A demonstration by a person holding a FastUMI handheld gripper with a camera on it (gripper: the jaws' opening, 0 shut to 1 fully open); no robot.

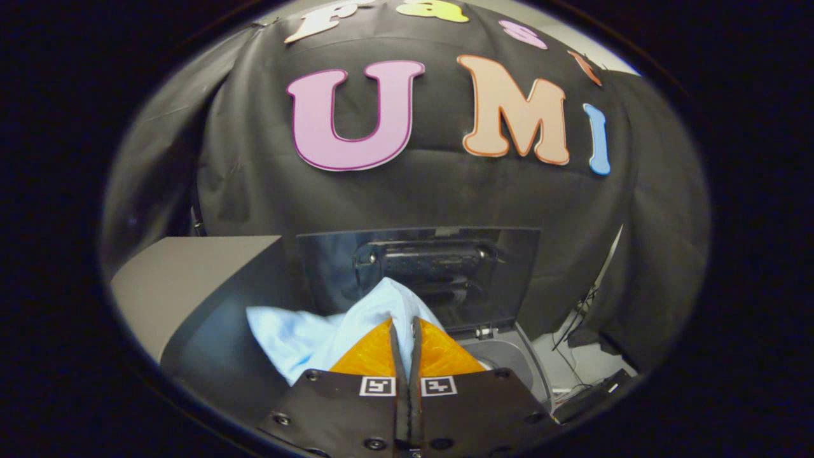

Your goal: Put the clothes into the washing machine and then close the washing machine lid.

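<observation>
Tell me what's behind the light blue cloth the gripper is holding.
Behind the light blue cloth, pinched in the closed gripper, stands the washing machine's raised lid. The cloth and the fingers cover most of the tub opening, so its contents cannot be seen.

surface: grey table (191,273) | on it: washing machine (515,356), lid (420,273) raised upright

The gripper (407,327) points forward and slightly downward, its two fingers (395,348) drawn together until only a thin slit separates them along their whole length. A fold of light blue cloth (318,337) is pinched between the fingers near their tips, both pressing against it. The flat body plates behind the fingers sit side by side, each bearing a small square marker (377,386) close to the centre seam
</observation>
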